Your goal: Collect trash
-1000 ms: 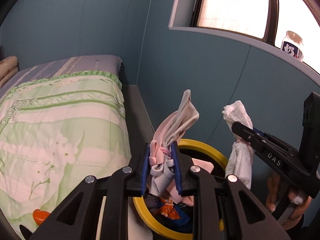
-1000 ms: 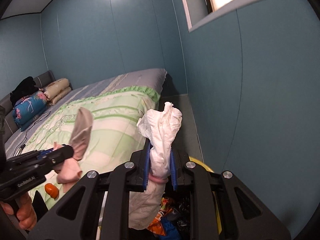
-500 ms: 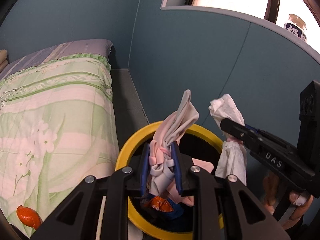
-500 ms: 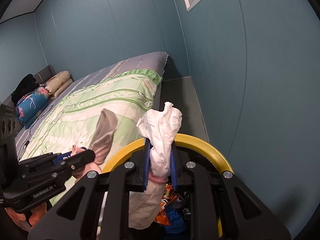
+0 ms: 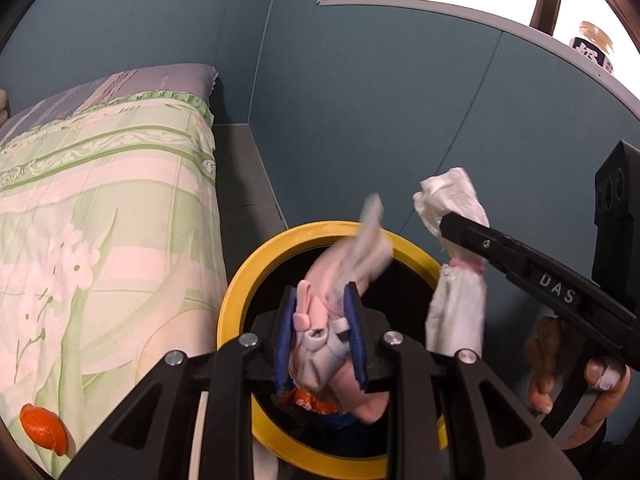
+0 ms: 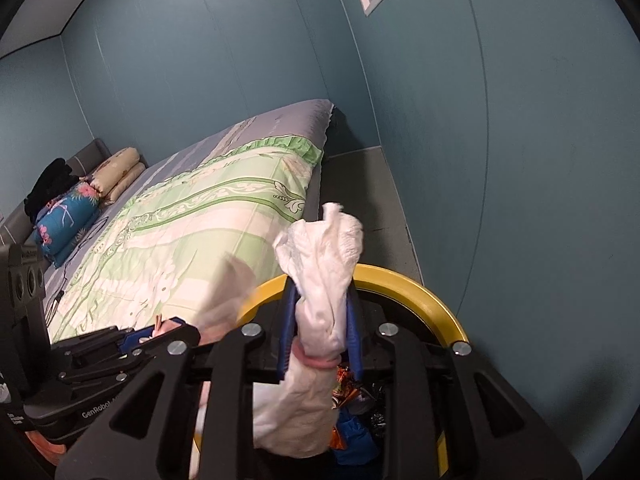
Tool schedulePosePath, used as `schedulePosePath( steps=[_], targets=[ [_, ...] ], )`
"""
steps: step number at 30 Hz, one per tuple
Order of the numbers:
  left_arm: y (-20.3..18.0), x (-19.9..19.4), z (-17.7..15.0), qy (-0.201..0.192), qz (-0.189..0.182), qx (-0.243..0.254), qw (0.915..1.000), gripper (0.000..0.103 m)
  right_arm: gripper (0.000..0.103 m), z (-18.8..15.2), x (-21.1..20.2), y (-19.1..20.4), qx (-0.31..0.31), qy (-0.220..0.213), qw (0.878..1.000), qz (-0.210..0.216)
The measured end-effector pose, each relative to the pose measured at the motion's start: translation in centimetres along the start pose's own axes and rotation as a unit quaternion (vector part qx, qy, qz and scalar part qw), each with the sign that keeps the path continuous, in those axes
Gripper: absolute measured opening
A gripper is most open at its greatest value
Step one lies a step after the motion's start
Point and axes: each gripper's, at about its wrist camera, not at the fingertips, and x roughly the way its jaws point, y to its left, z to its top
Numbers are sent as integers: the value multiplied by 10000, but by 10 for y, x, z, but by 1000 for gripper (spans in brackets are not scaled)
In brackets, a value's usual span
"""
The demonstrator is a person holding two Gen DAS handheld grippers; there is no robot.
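A yellow-rimmed black trash bin [image 5: 240,292] stands on the floor between the bed and the wall, with orange and blue wrappers inside. My left gripper [image 5: 322,332] hovers over its mouth. Its jaws are opening, and a pink and grey cloth bundle [image 5: 344,264] sits blurred and slipping between the blue pads. My right gripper [image 6: 320,332] is over the same bin [image 6: 420,280], to the right of the left one. Its jaws are opening too, but the pads still touch a crumpled white tissue wad [image 6: 324,256] with a pink band.
A bed with a green floral quilt [image 5: 100,200] runs along the left, with an orange fruit [image 5: 44,432] on its near corner. The teal wall is close on the right. A bottle [image 5: 592,46] stands on the window sill. A hand [image 5: 580,400] holds the right gripper's handle.
Both grippers sank toward the bin, so its yellow rim now shows in full. Both sets of pads have spread slightly. The pink and grey bundle has tipped and blurred.
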Motion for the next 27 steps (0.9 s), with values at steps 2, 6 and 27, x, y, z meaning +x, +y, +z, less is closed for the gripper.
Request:
schedulePosePath(
  steps=[2, 6, 27],
  targets=[
    [3, 0, -1, -11, 0, -87, 10000, 32, 33, 0, 1, -2, 51, 11, 10000, -4],
    [10, -5, -3, -99, 50, -271, 9996, 48, 38, 0, 2, -3, 110, 18, 9999, -28],
    [63, -86, 8, -1175, 773, -857, 9863, 88, 92, 12, -14, 37, -105, -531, 9982, -268]
  ],
)
